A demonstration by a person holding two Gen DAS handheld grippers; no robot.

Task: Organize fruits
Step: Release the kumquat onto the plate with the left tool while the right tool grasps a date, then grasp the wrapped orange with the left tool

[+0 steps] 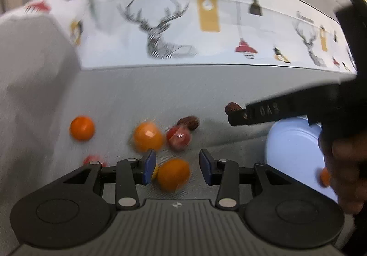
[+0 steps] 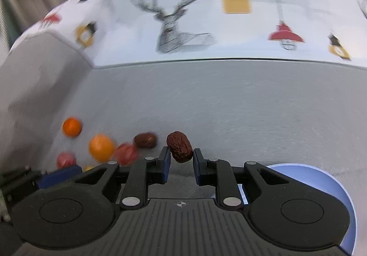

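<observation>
My right hand-held gripper (image 2: 180, 155) pinches a wrinkled brown date (image 2: 179, 146) above the grey sofa seat (image 2: 252, 107), beside the blue plate (image 2: 332, 187). My left hand-held gripper (image 1: 177, 167) is spread around an orange fruit (image 1: 173, 174), pads not touching it; more fruits lie just beyond.

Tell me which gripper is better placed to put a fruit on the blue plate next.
Right: the right gripper already holds a dried date, and the blue plate lies beside it.

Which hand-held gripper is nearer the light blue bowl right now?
Right. The right hand-held gripper, with a wrinkled brown date between its fingers, hangs at the light blue bowl beside its rim. The left hand-held gripper is farther off, open over an orange fruit.
</observation>
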